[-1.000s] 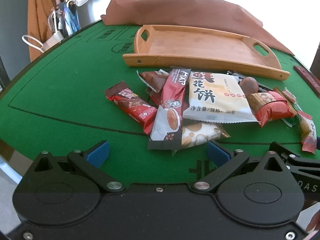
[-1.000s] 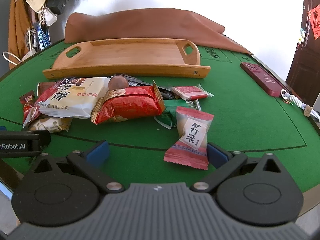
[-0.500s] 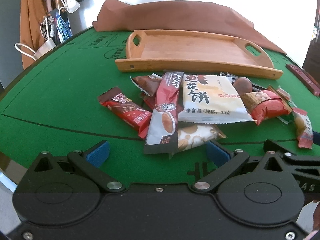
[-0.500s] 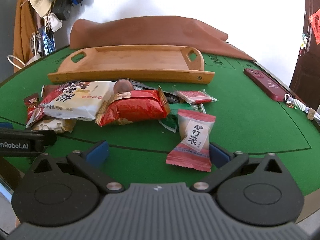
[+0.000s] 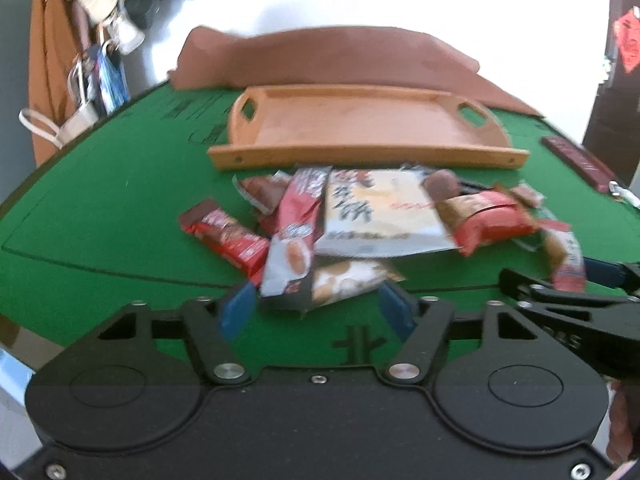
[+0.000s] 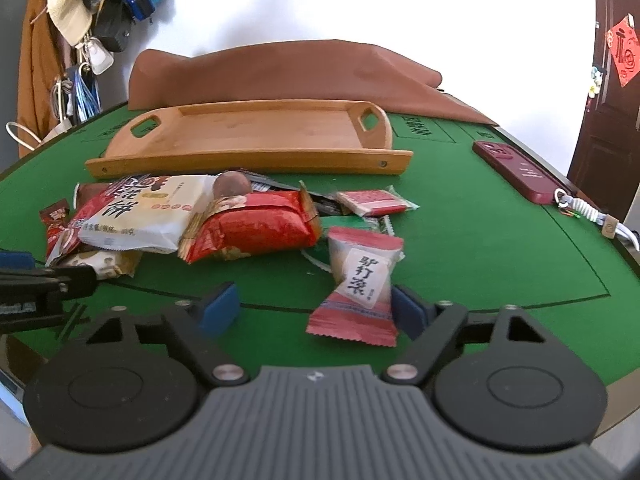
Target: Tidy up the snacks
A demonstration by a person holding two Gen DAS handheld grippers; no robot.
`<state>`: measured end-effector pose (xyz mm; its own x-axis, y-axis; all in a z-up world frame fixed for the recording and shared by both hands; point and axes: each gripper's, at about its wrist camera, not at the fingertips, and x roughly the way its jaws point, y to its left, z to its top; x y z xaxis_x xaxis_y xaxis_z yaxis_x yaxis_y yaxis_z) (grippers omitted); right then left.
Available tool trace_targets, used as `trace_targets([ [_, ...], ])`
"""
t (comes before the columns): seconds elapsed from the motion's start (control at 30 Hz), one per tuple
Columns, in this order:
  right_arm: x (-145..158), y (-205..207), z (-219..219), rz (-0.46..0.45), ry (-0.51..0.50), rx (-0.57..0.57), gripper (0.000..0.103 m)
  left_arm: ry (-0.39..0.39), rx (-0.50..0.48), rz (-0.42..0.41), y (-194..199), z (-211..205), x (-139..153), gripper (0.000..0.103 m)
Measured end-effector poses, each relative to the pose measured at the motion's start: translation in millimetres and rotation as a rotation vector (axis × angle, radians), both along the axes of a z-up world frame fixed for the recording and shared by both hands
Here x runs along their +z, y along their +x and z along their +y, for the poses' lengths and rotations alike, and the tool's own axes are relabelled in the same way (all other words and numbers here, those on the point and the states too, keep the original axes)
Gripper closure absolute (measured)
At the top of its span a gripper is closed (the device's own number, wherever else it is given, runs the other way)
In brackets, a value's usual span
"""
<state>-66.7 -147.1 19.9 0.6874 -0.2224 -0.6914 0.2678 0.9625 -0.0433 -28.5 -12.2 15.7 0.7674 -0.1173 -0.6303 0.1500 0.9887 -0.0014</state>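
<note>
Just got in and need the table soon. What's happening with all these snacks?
A person holding two tools is sorting a snack pile into the wooden tray, which holds nothing yet. The left tool, open, is at the coffee sachet; the right tool, open, flanks the pink-and-white candy packet. Neither grips anything.

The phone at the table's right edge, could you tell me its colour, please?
Dark red phone, clearest in the right wrist view.

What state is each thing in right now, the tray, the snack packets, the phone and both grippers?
wooden tray: empty, flat on the table
snack pile: sealed packets, overlapping, in front of the tray
pink candy packet: sealed, lying between the right jaws, not gripped
left gripper: jaws open around the pile's near edge
right gripper: jaws open
red phone: lying flat
</note>
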Motion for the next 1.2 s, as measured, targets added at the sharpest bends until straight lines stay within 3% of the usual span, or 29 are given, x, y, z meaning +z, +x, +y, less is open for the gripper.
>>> trace_targets([
  [0.17,2.9,-0.1,-8.8,-0.001,0.009,-0.028,0.029,-0.051,-0.025,-0.017,-7.0,0.6,12.2,0.058],
  [0.37,4.3,1.4,-16.7,0.003,0.022,-0.053,0.031,-0.16,-0.109,0.038,1.9,-2.3,11.7,0.058],
  [0.43,4.2,1.7,-17.6,0.005,0.022,-0.055,0.031,-0.15,-0.084,0.043,5.0,-3.0,8.2,0.055],
  [0.5,4.3,1.7,-18.5,0.005,0.025,-0.056,0.031,-0.11,-0.044,0.037,8.9,-3.0,5.1,0.037],
  [0.57,4.3,1.9,-19.2,0.005,0.025,-0.057,0.031,-0.075,-0.008,0.043,13.5,-2.3,1.4,0.025],
  [0.8,4.0,2.2,-18.1,0.006,0.017,-0.059,0.031,-0.097,-0.01,0.081,25.7,-2.7,-10.2,0.025],
  [1.0,2.6,1.2,-21.0,-0.01,0.016,-0.094,0.031,-0.111,-0.002,0.04,20.5,-13.0,-11.9,0.021],
  [1.2,1.7,1.0,-24.1,-0.021,0.016,-0.119,0.031,-0.043,0.026,0.021,22.8,-24.1,-17.5,0.021],
])
